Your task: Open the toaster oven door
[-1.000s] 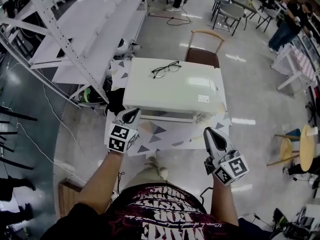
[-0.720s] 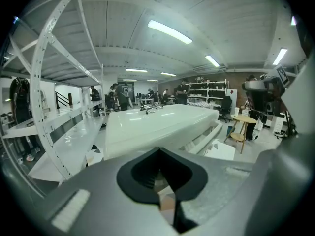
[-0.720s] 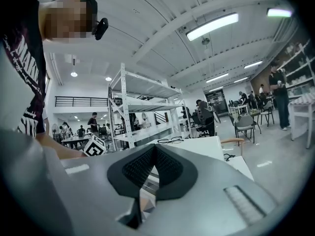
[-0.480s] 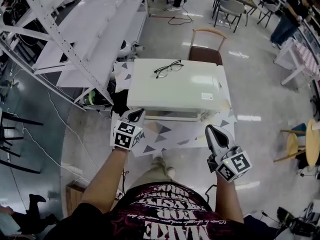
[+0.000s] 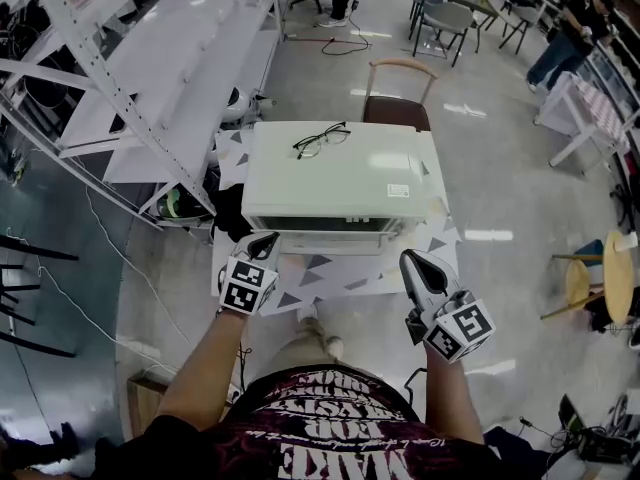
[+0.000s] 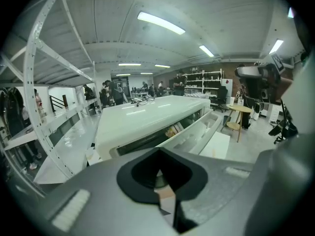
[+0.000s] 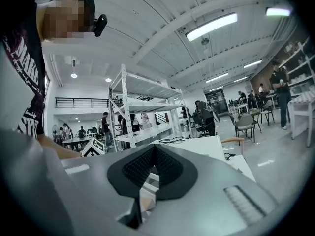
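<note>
A white toaster oven (image 5: 340,183) sits on a small table, with a pair of glasses (image 5: 320,138) on its top. Its door (image 5: 325,238) faces me. In the left gripper view the door (image 6: 197,129) leans a little away from the body, with a dark gap above it. My left gripper (image 5: 262,243) is shut and empty, its tip at the door's front left corner; whether it touches is unclear. My right gripper (image 5: 412,261) hangs shut and empty, just off the table's front right, apart from the oven. The left gripper (image 6: 157,154) and right gripper (image 7: 153,149) show both jaw pairs closed.
The table (image 5: 330,273) wears a cloth with a triangle pattern. Behind it stands a wooden chair (image 5: 400,93). White metal shelving (image 5: 150,88) runs along the left. A round wooden stool (image 5: 610,293) is at the far right. People stand in the distance.
The head view has shifted, so the oven's dark front strip shows more. Both grippers keep about the same places in front of the oven.
</note>
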A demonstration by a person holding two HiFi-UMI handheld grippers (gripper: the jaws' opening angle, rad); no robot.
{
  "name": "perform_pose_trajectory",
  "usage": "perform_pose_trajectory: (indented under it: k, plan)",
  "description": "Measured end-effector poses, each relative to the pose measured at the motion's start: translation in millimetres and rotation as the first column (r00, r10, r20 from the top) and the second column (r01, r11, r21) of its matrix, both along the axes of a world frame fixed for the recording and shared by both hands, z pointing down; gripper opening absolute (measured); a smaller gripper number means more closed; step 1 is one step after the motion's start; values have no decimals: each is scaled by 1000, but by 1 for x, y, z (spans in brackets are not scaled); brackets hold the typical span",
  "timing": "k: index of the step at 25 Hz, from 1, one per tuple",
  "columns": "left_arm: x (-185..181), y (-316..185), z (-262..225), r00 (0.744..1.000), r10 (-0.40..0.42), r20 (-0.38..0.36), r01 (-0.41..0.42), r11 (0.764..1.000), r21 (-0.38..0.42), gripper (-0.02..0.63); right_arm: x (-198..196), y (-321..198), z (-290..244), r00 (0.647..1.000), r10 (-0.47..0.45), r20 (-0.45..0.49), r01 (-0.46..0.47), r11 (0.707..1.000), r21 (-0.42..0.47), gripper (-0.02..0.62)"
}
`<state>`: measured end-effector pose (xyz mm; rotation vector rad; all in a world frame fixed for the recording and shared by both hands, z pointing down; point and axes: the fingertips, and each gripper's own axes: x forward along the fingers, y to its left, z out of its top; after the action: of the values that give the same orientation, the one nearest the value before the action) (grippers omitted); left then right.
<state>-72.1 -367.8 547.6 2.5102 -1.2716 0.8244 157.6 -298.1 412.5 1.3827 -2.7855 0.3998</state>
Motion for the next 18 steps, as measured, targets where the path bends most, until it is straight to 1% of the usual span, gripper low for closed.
perform_pose_trajectory:
  k: [7,13,18]
  plan:
    - [5,30,10,999,6,-38,-6,1000,7,0,-4,10,1,1000,-17,3,17,1000,0,25]
    - [7,49,17,1000,13,-26,-12,999,40,0,-11,19,1,999,-46,1,46,999,5,25]
    - [9,69,29,999,12,-39,-11,1000,20,0,-12,26,-6,998,-57,-5,57,998,22,25]
